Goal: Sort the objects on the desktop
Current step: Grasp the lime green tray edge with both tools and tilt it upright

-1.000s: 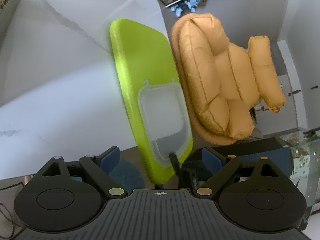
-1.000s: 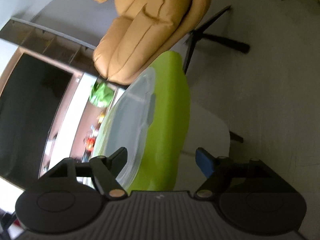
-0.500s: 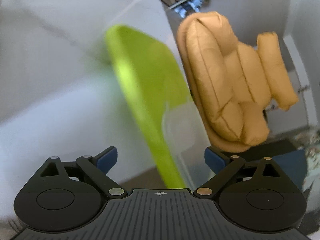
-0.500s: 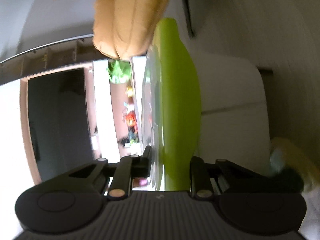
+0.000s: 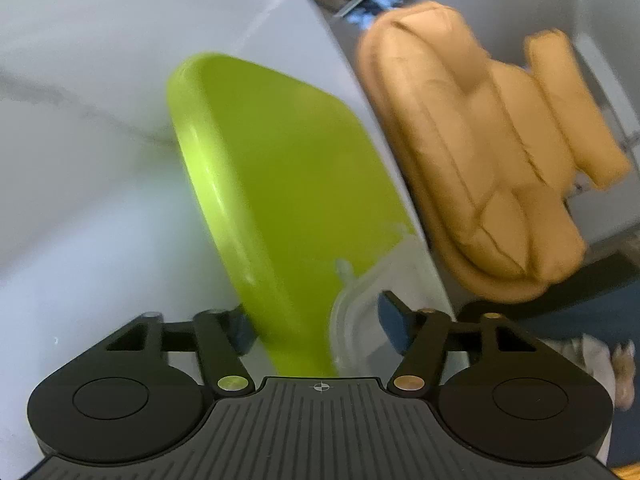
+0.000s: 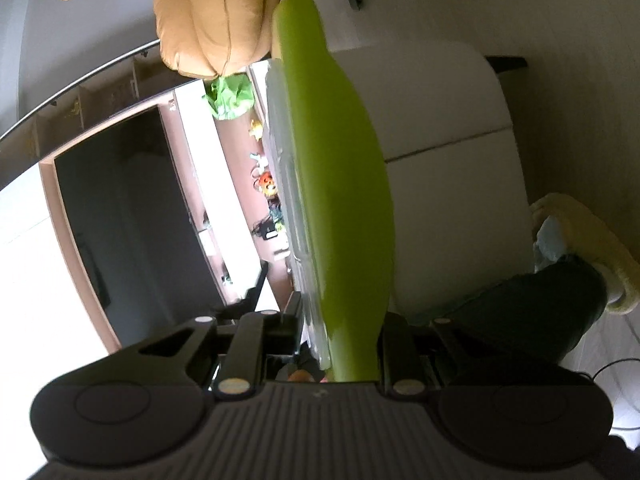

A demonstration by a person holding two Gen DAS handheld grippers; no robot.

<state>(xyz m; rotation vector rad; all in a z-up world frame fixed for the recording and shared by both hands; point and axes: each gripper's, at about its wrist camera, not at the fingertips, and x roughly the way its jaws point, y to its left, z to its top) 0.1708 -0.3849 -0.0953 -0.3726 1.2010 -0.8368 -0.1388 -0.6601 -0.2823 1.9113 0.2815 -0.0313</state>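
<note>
Pinching the green tray (image 6: 340, 184) now, where a moment ago stood wide: right tongs (image 6: 340, 336), pressed on its near edge together with the clear lid (image 6: 286, 184) lying against it. Tipped up on edge off the white counter (image 5: 80, 200). Closing around the same tray: left tongs (image 5: 316, 320), pads not yet pressing. Probably lifting it away to sort.

Seen only from the left: tray's broad face, orange armchair (image 5: 480, 160). Seen only from the right: thin edge, dark screen (image 6: 132, 208).
</note>
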